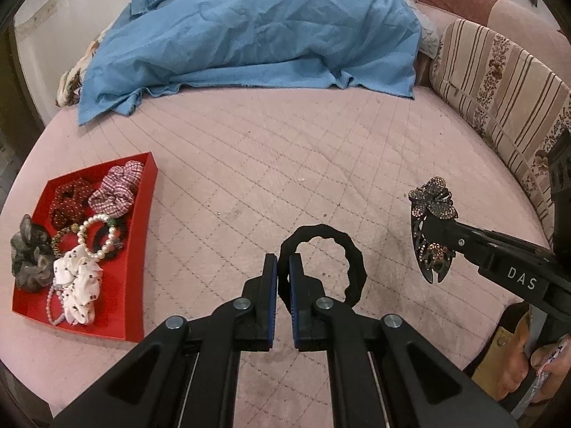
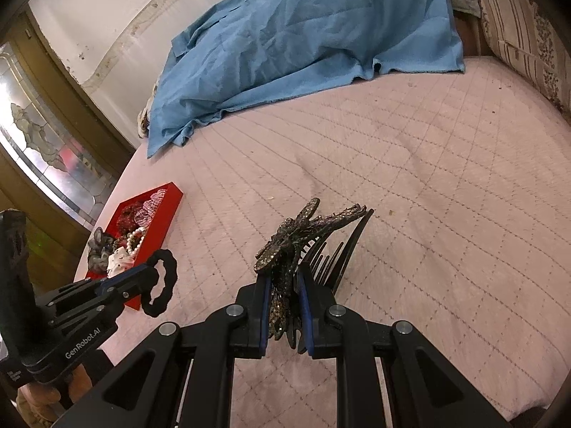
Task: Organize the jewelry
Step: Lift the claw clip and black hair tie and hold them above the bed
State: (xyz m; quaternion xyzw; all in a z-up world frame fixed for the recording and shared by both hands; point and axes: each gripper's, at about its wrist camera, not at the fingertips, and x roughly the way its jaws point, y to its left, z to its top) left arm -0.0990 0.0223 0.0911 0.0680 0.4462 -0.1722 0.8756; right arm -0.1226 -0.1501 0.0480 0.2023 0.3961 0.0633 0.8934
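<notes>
Jewelry tray (image 1: 142, 221) sits far left on the pink bedspread (image 1: 249, 178), my left gripper (image 1: 283, 267) pinching the black hair tie (image 1: 351, 267), my right gripper (image 2: 283, 285) clamping the butterfly clip (image 2: 303, 228); carry both over, release low inside its walls.

1. I see a bed (image 1: 285, 164) under a pink quilted cover.
2. A red tray (image 1: 137, 249) of scrunchies sits near its left edge.
3. A rumpled blue cloth (image 1: 249, 35) lies at the far side.
4. A striped cushion (image 1: 499, 82) lines the right.

Black hair tie (image 1: 351, 267): ring, pinched in left gripper (image 1: 283, 267). Rhinestone butterfly comb clip (image 2: 303, 239): clamped in right gripper (image 2: 283, 281), teeth outward.
</notes>
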